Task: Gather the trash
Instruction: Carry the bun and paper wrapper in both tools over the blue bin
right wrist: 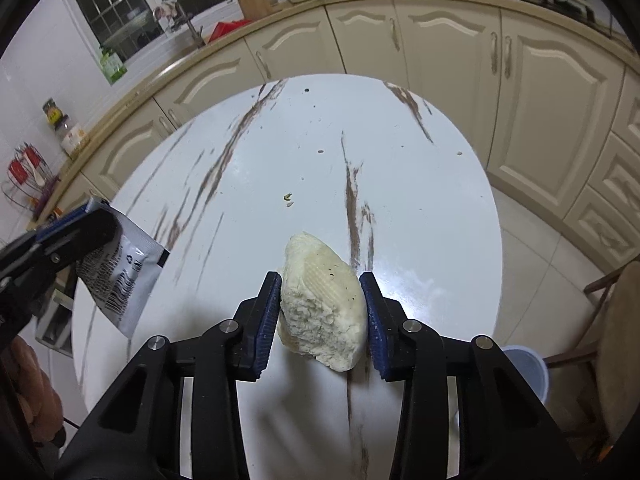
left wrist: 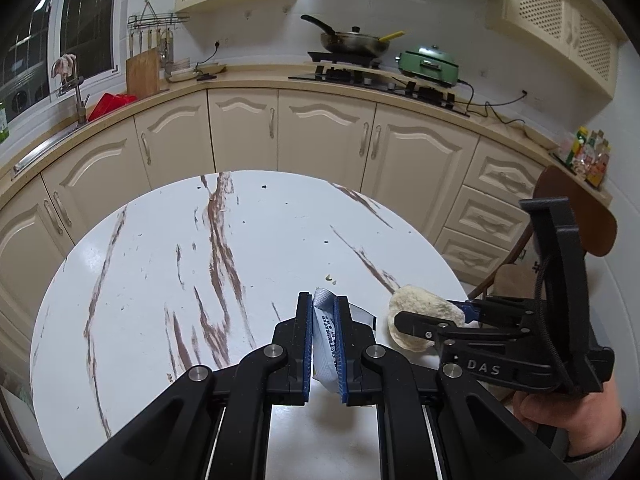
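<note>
My left gripper (left wrist: 323, 304) is shut on a silver sachet wrapper (left wrist: 324, 344) with black print, held above the round white marble table (left wrist: 160, 264). The wrapper also shows in the right wrist view (right wrist: 120, 276), at the left. My right gripper (right wrist: 320, 280) is shut on a pale bread chunk (right wrist: 320, 300), lifted over the table's near side (right wrist: 420, 200). In the left wrist view the bread chunk (left wrist: 420, 312) and right gripper (left wrist: 432, 318) sit just right of the left gripper.
Small crumbs (right wrist: 288, 198) lie mid-table, also in the left wrist view (left wrist: 330, 279). A pale blue bin (right wrist: 526, 372) stands on the floor right of the table, beside a wooden chair (right wrist: 616, 344). Cream cabinets (left wrist: 320, 124) curve behind the table.
</note>
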`<control>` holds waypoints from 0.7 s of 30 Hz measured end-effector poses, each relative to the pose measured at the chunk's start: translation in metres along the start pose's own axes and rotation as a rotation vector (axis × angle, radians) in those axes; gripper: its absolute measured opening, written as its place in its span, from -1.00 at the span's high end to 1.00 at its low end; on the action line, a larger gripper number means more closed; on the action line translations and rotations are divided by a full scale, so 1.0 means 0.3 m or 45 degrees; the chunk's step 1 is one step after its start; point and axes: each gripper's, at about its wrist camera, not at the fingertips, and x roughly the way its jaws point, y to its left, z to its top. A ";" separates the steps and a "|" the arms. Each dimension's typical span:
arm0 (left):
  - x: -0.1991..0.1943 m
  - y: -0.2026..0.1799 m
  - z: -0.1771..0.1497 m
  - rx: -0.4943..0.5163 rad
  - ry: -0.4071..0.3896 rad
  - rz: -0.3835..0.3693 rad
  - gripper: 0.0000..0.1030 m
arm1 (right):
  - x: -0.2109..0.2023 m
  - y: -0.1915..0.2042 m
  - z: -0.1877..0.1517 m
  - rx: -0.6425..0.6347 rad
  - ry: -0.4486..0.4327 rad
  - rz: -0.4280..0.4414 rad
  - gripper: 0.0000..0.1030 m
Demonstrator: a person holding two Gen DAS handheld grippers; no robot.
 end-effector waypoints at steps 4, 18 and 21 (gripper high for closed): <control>-0.004 -0.032 0.007 0.018 -0.012 -0.020 0.88 | -0.054 -0.024 0.000 0.028 -0.037 0.015 0.28; 0.067 -0.451 0.076 0.203 -0.012 -0.243 0.87 | -0.401 -0.320 -0.112 0.236 -0.236 -0.053 0.28; 0.146 -0.580 0.084 0.249 0.029 -0.321 0.87 | -0.469 -0.461 -0.176 0.338 -0.258 -0.127 0.28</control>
